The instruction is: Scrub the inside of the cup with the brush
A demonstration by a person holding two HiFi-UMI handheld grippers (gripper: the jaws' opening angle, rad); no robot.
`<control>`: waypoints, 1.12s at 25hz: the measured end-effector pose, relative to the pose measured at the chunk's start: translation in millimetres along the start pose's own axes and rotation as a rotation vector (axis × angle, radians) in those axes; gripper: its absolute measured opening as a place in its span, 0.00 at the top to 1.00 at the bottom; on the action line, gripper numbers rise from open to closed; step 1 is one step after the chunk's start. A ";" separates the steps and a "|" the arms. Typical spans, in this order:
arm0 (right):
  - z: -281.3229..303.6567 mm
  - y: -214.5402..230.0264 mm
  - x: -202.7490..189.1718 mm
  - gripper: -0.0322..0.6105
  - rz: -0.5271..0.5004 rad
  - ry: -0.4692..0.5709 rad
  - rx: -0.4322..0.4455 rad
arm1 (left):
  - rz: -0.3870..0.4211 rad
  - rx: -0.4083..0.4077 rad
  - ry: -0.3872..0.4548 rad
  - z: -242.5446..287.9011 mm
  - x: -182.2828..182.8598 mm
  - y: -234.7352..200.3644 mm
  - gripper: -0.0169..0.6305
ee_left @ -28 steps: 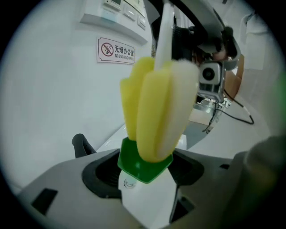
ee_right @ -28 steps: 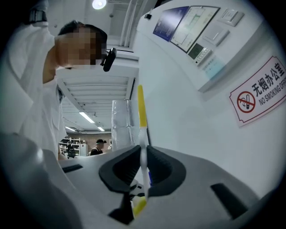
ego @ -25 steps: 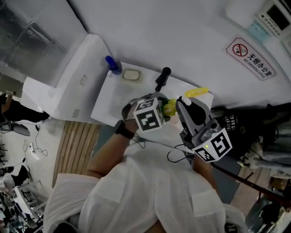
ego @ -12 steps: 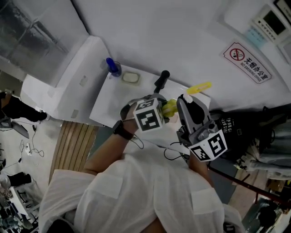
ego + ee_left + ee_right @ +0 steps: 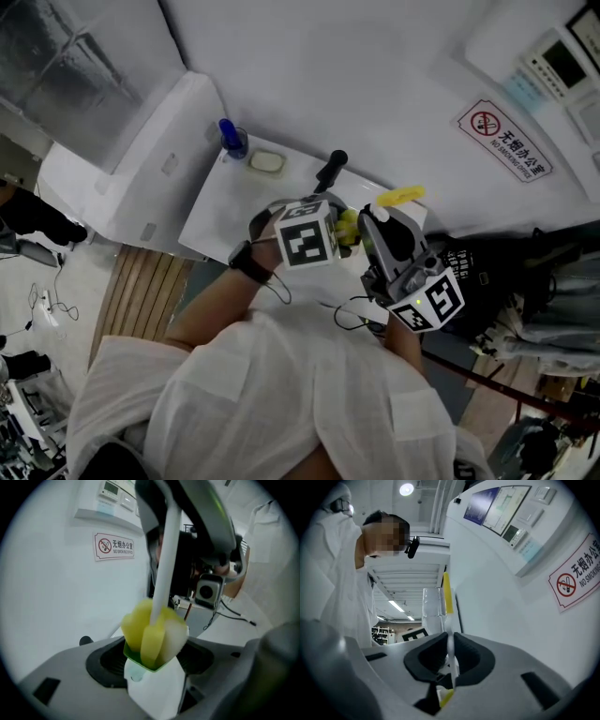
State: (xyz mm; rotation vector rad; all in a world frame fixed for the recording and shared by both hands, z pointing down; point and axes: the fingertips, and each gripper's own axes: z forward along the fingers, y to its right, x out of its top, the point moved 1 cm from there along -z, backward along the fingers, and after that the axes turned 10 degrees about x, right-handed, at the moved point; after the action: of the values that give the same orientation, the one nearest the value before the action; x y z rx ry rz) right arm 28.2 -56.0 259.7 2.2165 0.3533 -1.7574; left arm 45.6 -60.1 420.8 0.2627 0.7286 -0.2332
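My left gripper (image 5: 152,663) is shut on a small white cup (image 5: 157,693) with a green rim, mouth facing away from the camera. The brush's yellow sponge head (image 5: 149,632) sits in the cup's mouth, and its white handle (image 5: 165,550) rises to the right gripper (image 5: 201,522). In the right gripper view, the right gripper (image 5: 450,660) is shut on the thin brush handle (image 5: 443,604). In the head view, the left gripper (image 5: 330,231) and right gripper (image 5: 375,218) are close together over the table, with the sponge head (image 5: 349,225) between them and the yellow handle end (image 5: 400,195) sticking out.
A white table (image 5: 225,211) stands against the wall. It carries a blue bottle (image 5: 232,138), an oval dish (image 5: 267,161) and a black-handled object (image 5: 331,171). A no-smoking sign (image 5: 504,141) hangs on the wall. Wooden slats (image 5: 141,291) lie on the floor at left.
The brush's yellow handle end shifted slightly out and came back. Both grippers stay together, with the sponge in the cup.
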 end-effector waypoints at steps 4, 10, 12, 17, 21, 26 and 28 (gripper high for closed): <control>-4.1 4.3 -19.4 0.89 0.034 -0.018 -0.052 | 0.032 0.016 0.007 -12.6 5.6 -1.4 0.50; 1.1 5.1 -22.1 0.89 0.049 -0.035 -0.092 | 0.004 0.001 0.028 -15.7 5.3 2.1 0.50; 4.2 -0.3 -15.7 0.89 0.028 -0.036 -0.097 | -0.005 0.002 0.042 -16.8 6.7 0.8 0.50; 11.1 -9.2 10.6 0.89 0.003 0.046 -0.055 | 0.036 0.031 0.004 -12.6 -3.7 -4.6 0.50; 15.1 -10.4 10.4 0.89 0.014 0.062 -0.032 | 0.022 0.028 0.004 -13.4 -6.4 -3.5 0.50; 19.7 -9.8 -15.4 0.89 0.021 -0.011 -0.032 | 0.017 0.019 0.019 -18.4 -0.6 -3.4 0.50; 21.0 -8.7 -29.0 0.89 0.026 -0.045 -0.032 | 0.024 0.020 0.014 -18.8 -1.4 -1.4 0.50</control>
State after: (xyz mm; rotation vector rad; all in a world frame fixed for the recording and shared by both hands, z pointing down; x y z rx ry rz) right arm -0.5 -56.1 282.8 2.1470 0.3382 -1.7722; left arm 32.4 -55.3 408.1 0.2921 0.7374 -0.2159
